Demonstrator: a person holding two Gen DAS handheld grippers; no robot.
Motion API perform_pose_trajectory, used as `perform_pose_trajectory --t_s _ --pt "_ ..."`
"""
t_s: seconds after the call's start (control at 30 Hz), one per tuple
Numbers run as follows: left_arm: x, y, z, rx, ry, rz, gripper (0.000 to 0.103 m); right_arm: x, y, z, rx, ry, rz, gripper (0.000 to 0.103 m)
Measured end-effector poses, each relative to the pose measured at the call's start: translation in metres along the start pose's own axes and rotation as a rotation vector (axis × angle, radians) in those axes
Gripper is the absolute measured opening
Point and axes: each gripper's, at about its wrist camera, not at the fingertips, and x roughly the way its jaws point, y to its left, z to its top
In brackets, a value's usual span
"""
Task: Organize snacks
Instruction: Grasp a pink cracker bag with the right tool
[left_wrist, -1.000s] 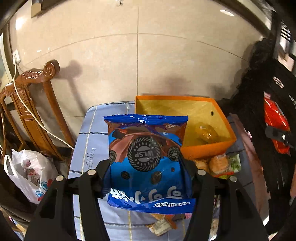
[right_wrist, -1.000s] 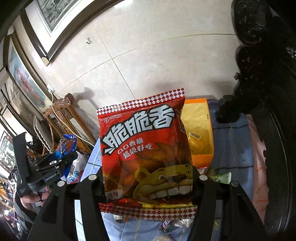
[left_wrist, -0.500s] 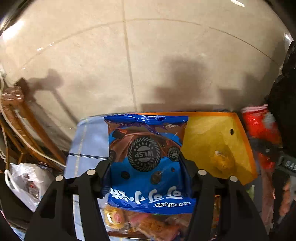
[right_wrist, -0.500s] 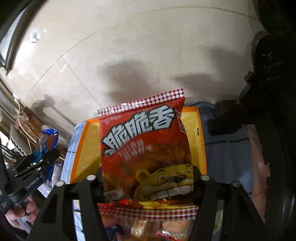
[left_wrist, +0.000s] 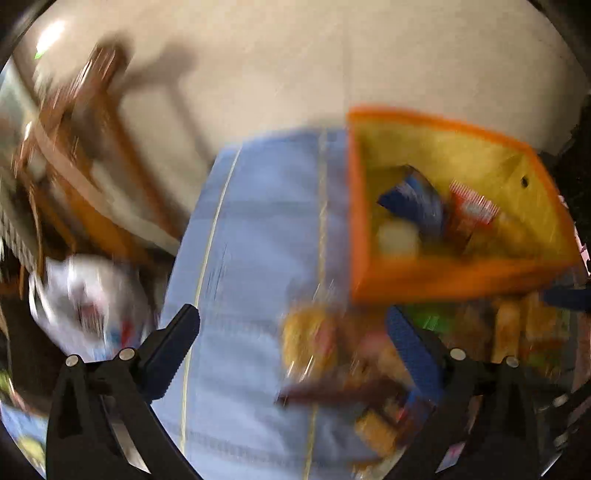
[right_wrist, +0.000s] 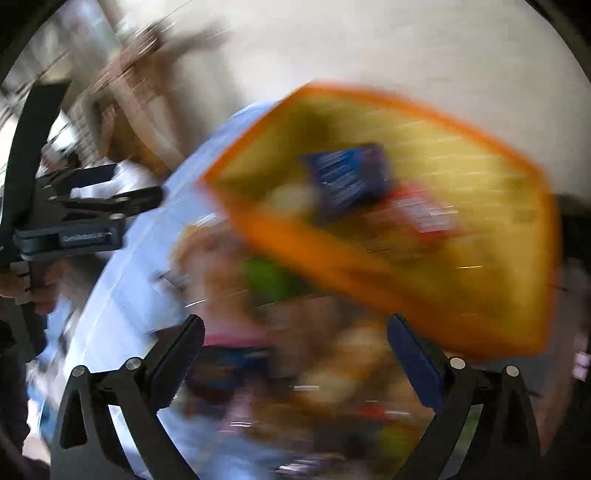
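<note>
Pale floor tiles fill the background behind a table spread with a light blue cloth crossed by thin yellow lines; both views are heavily blurred. On the cloth sits an orange box with a yellow inside, and in it lie a blue snack bag and, touching it on the right, a red snack bag, with a pale round item just beside the blue one that is too blurred to name. In front of the box's near wall, a heap of loose snack packets in yellow, brown and green lies on the cloth. The left gripper hangs above the cloth and the heap's edge, its jaws opening wide with nothing between the pads. The right gripper hangs above the heap just in front of the box, its jaws likewise opening wide and holding nothing. At the left stands a carved wooden chair, with a white plastic bag on the floor near its base. The right wrist view also catches the left gripper at its left edge, held in a hand.
</note>
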Motion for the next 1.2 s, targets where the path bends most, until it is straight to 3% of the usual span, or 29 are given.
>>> perform_pose_trajectory --t_s 0.1,0.27,0.3,0.33,0.43,0.6,0.73,0.9,1.0,1.03,1.07,1.1,1.13,1.2 --pt "-0.002 0.027 -0.046 -0.071 0.032 -0.033 0.099 0.043 0.016 0.013 -0.007 0.061 0.036 0.099" --pt "-0.011 0.062 -0.113 -0.167 0.041 -0.059 0.099 0.077 0.015 0.016 0.079 0.115 0.106 0.098" --pt "-0.011 0.067 -0.122 -0.181 0.051 -0.051 0.099 0.077 0.015 0.013 0.094 0.094 0.106 0.062" --pt "-0.012 0.071 -0.127 -0.192 0.056 -0.046 0.099 0.076 0.014 0.011 0.098 0.093 0.094 0.041" --pt "-0.011 0.079 -0.141 -0.218 0.077 -0.035 0.099 0.065 0.007 0.001 0.145 0.068 0.102 0.040" --pt "-0.007 0.048 -0.134 -0.180 0.091 -0.114 0.099 0.008 -0.005 -0.021 0.172 -0.036 0.045 0.039" --pt "-0.007 -0.016 -0.111 -0.039 0.048 -0.138 0.099 -0.042 -0.027 -0.041 0.248 -0.128 0.001 0.039" --pt "0.001 -0.091 -0.083 0.140 -0.016 -0.097 0.099 -0.085 -0.054 -0.071 0.357 -0.222 -0.024 0.039" --pt "0.032 -0.126 -0.081 0.280 0.044 -0.008 0.099 -0.107 -0.066 -0.089 0.401 -0.279 -0.029 0.039" --pt "0.036 -0.129 -0.080 0.286 0.050 -0.026 0.092 -0.108 -0.067 -0.092 0.409 -0.287 -0.029 0.039" --pt "0.038 -0.131 -0.078 0.266 0.051 -0.097 0.064 -0.112 -0.069 -0.096 0.418 -0.294 -0.028 0.039" --pt "0.039 -0.130 -0.075 0.240 0.069 -0.162 0.045 -0.114 -0.070 -0.099 0.424 -0.298 -0.028 0.039" --pt "0.040 -0.130 -0.071 0.211 0.092 -0.160 0.032 -0.117 -0.072 -0.102 0.434 -0.297 -0.027 0.039" --pt "0.041 -0.128 -0.067 0.197 0.102 -0.122 0.018 -0.118 -0.068 -0.104 0.440 -0.299 -0.019 0.039"
